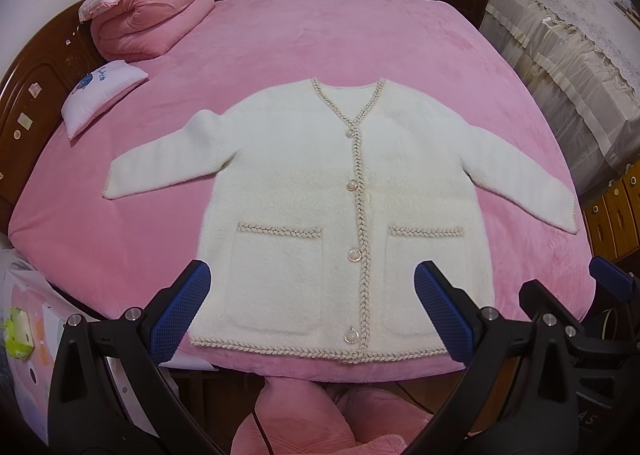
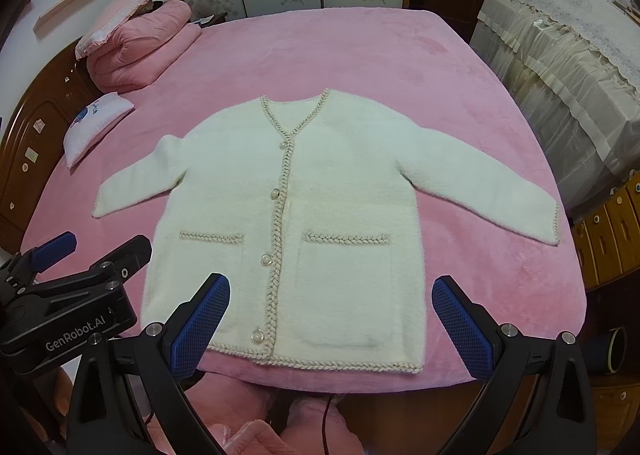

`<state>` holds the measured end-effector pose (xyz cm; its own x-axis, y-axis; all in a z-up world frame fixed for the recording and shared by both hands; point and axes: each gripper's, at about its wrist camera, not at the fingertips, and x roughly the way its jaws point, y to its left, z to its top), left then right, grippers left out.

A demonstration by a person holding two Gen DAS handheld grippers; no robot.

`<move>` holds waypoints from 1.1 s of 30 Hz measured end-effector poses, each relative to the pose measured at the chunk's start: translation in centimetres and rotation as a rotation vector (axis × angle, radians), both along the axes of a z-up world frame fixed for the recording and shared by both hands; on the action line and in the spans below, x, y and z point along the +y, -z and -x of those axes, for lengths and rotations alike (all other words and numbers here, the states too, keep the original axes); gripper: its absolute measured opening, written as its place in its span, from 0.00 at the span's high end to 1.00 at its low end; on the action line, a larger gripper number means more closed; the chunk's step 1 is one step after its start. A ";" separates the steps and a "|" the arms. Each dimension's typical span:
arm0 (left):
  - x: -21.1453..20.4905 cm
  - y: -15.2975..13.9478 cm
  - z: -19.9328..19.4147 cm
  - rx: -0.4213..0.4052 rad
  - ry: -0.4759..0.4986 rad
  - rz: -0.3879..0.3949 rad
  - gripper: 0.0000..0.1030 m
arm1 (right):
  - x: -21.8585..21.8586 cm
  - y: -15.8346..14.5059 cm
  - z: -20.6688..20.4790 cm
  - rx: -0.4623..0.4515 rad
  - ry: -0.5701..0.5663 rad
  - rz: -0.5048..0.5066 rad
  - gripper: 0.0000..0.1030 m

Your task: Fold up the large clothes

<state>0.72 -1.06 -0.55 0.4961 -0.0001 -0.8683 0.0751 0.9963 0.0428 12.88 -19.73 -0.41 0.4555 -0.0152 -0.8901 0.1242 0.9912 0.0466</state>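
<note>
White fluffy knit cardigan with braided beige trim (image 1: 344, 199), buttoned and spread flat, front up, on the pink plush bedspread (image 1: 320, 43), hem at the near edge. Left gripper (image 1: 312, 315) and right gripper (image 2: 330, 325) both held above that hem, jaws wide apart, gripping nothing. Probably best begun at a sleeve (image 1: 160, 163): pinched near the braided cuff, carried across the chest. Thick, springy pile; shallow bites likely to slip. Round pearly buttons (image 1: 352, 186) better left unclamped.

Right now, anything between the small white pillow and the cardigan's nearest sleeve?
Nothing. In both wrist views only bare pink bedspread separates the small white pillow from the sleeve cuff of the white cardigan.
</note>
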 end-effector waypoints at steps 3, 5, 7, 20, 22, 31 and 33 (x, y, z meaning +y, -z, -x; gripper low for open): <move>0.1 0.0 0.0 0.000 -0.001 0.004 0.03 | 0.2 -0.1 0.2 -0.008 -0.005 0.018 0.00; 0.2 0.1 0.3 0.001 -0.003 0.011 0.03 | 0.3 -0.1 0.3 -0.013 -0.012 0.024 0.00; 0.5 0.1 0.7 0.003 -0.004 0.022 0.05 | 0.5 -0.2 0.6 -0.017 -0.018 0.031 0.00; 6.3 3.4 1.0 0.102 -0.052 0.229 0.05 | 4.9 0.3 0.8 -0.046 -0.089 0.005 0.00; 8.5 4.6 0.3 0.134 -0.077 0.310 0.05 | 6.3 0.6 0.6 -0.057 -0.120 0.007 0.00; 20.9 11.2 -5.6 0.165 -0.240 0.448 0.06 | 18.3 3.6 -1.7 -0.095 -0.283 -0.017 0.00; 25.4 13.6 -8.1 0.172 -0.337 0.451 0.06 | 21.9 4.7 -3.2 -0.096 -0.295 -0.040 0.00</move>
<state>8.82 24.29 -14.18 0.3849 -0.2548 -0.8871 -0.2803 0.8835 -0.3754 16.12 2.14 -5.15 0.5171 0.1645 -0.8400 -0.1759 0.9808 0.0838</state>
